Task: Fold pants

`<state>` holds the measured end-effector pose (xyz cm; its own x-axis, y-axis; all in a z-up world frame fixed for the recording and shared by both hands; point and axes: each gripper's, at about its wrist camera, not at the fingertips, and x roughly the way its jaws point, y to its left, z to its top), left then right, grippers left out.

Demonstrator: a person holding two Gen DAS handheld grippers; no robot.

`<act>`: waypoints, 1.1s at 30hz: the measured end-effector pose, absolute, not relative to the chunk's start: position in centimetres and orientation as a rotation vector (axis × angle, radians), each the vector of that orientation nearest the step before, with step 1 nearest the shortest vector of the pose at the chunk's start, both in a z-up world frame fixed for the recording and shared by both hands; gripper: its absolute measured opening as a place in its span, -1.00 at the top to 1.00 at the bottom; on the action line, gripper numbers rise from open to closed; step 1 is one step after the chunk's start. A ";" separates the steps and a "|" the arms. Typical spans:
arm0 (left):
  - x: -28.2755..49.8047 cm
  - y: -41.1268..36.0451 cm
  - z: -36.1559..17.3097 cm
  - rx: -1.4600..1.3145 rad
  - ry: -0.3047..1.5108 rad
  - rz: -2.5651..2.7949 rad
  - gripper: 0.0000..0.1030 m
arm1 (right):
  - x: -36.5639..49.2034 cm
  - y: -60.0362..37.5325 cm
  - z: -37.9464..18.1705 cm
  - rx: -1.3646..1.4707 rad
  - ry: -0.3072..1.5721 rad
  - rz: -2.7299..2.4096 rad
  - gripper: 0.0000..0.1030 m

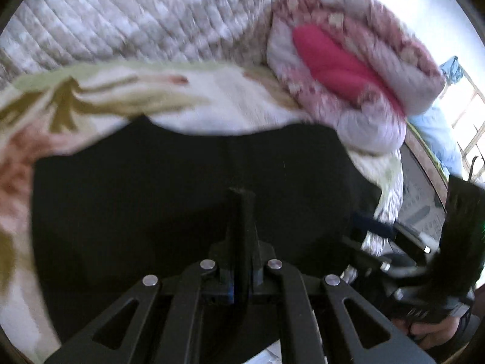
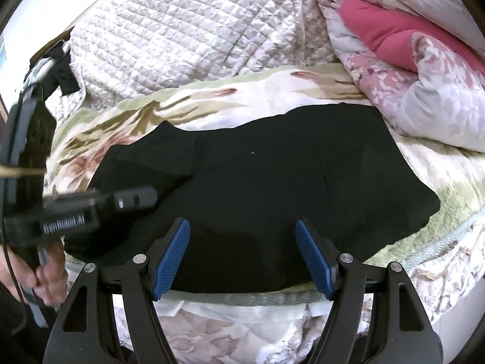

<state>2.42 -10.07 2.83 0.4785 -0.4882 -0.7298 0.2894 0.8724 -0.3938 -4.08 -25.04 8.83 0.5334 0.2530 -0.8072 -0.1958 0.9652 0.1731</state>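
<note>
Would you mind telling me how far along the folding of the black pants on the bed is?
Done: the black fabric pants lie in a compact, layered patch on the floral bedspread, one flap doubled over at the left. In hand: the left gripper is shut; whether it pinches cloth, I cannot tell. The right gripper hovers open, holding nothing. Left: probably a final fold and smoothing.

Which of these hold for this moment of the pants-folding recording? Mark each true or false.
1. The right gripper is open with nothing between its pads. True.
2. The left gripper is wide open. False: it is shut.
3. The pants are light blue. False: they are black.
4. The pants lie on a floral blanket. True.
5. A pink cushion sits inside the bundled quilt. True.
6. The pants hang from a hanger. False: they lie on the bed.
</note>
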 end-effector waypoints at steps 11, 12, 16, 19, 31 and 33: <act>-0.9 -6.6 6.4 -0.316 0.834 -0.528 0.59 | -1.5 -24.0 8.4 0.284 1.025 0.452 -0.25; -1.1 -5.8 6.6 -0.317 0.821 -0.500 0.56 | -1.0 -23.6 8.0 0.306 1.037 0.472 -0.23; -1.9 -1.5 6.1 -0.342 0.816 -0.350 0.55 | 1.1 -22.1 6.5 0.330 1.080 0.525 -0.15; -2.3 1.2 5.4 -0.360 0.829 -0.263 0.55 | 2.7 -21.4 5.3 0.358 1.109 0.562 -0.15; -3.4 3.4 3.3 -0.386 0.857 -0.203 0.55 | 4.8 -20.9 3.0 0.490 1.183 0.591 0.66; -3.4 3.3 3.3 -0.385 0.858 -0.203 0.55 | 4.6 -20.8 2.9 0.521 1.202 0.616 0.95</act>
